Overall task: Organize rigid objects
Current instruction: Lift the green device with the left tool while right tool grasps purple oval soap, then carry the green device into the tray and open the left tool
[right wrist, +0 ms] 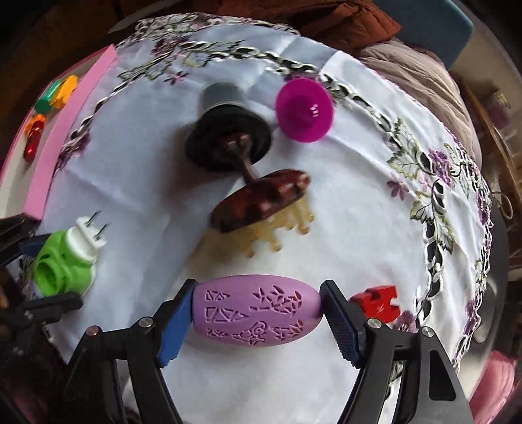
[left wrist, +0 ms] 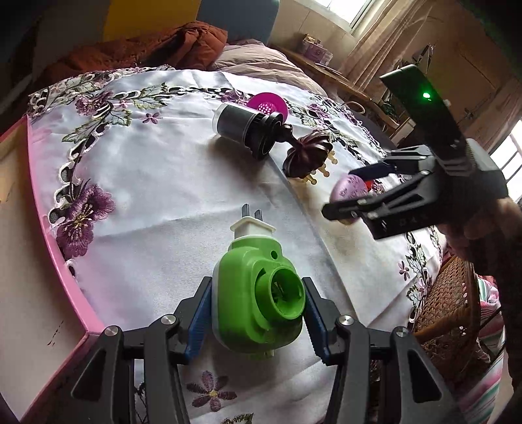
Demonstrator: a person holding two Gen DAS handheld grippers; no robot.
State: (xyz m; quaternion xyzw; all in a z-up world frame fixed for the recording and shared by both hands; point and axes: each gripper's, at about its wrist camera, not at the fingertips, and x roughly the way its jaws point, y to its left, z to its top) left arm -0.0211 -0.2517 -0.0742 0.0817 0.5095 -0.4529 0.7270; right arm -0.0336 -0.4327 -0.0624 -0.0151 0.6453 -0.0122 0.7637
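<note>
Right claw (right wrist: 256,318) grips the purple egg (right wrist: 256,314), left claw (left wrist: 256,314) the green plug (left wrist: 257,301); brown brush (right wrist: 261,200) lies ahead

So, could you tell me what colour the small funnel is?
The funnel is bright magenta, clearest in the right wrist view.

Daylit windows (left wrist: 355,13) with beige curtains (left wrist: 385,55) — a wicker chair (left wrist: 447,303) beside the embroidered tablecloth (left wrist: 163,182).
</note>
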